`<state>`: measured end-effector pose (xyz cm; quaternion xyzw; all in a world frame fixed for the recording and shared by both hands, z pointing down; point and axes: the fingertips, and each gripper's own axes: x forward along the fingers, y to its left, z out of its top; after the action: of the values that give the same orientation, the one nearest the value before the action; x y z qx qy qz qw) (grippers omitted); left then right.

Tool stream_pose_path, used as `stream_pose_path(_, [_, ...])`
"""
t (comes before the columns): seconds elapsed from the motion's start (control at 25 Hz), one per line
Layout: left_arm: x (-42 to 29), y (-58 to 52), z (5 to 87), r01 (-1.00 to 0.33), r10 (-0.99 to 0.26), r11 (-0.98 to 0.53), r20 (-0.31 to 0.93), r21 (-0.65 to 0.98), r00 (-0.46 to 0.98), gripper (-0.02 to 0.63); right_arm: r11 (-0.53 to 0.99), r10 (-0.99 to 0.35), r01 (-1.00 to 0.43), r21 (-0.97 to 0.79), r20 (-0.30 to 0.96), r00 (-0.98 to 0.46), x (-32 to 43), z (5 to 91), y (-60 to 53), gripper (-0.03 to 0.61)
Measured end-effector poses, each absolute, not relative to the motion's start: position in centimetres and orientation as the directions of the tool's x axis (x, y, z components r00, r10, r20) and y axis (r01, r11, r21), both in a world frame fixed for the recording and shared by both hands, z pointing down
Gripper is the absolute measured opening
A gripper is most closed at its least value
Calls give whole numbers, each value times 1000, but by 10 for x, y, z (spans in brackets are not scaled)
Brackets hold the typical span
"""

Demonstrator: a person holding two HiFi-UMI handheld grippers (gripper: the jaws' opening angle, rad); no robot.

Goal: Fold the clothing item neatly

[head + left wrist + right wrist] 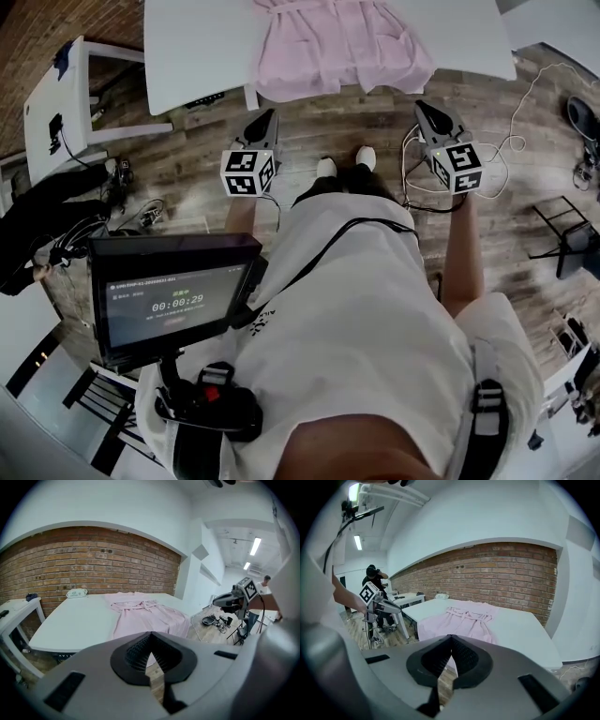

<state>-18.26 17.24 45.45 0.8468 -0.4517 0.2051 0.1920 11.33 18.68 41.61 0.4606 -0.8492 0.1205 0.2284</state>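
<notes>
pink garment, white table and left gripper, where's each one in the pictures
pink garment (342, 47), head view, on the flat cloth near its middle.
white table (197, 47), head view, on bare tabletop left of the garment.
left gripper (270, 118), head view, at the tips of its shut jaws.

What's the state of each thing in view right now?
pink robe: unfolded, spread flat on the white table, hem over the near edge
left tongs: shut, empty
right tongs: shut, empty
screen: on, timer showing
</notes>
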Motion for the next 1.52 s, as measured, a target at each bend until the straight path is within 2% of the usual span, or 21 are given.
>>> stream_pose_path(0.28, [-192,170,469,-830,-676,-545,521,123,521,2,489,-760,-871,33,507,-407,125,427,204,5])
stream_pose_path(0.52, [-198,172,474,-832,-663,-528,529,171,530,2,463,-761,-885,45,532,-371,135,427,218,5])
stream_pose_path(0.72, [-217,174,493,-848,-658,-509,570,145,492,2,471,-739,-880,64,574,-353,150,441,220,5])
stream_pose_path(0.88, [-221,183,496,-882,-679,-458,596,112,428,2,494,-730,-868,42,562,-388,172,447,213,5])
stream_pose_path(1.28, [-144,233,506,-920,-736,-386,579,66,350,2,615,-668,-788,-23,516,-536,211,493,216,5])
stream_pose_path(1.52, [-155,244,500,-923,-737,-382,586,51,337,2,615,-644,-787,-52,543,-539,207,497,229,5])
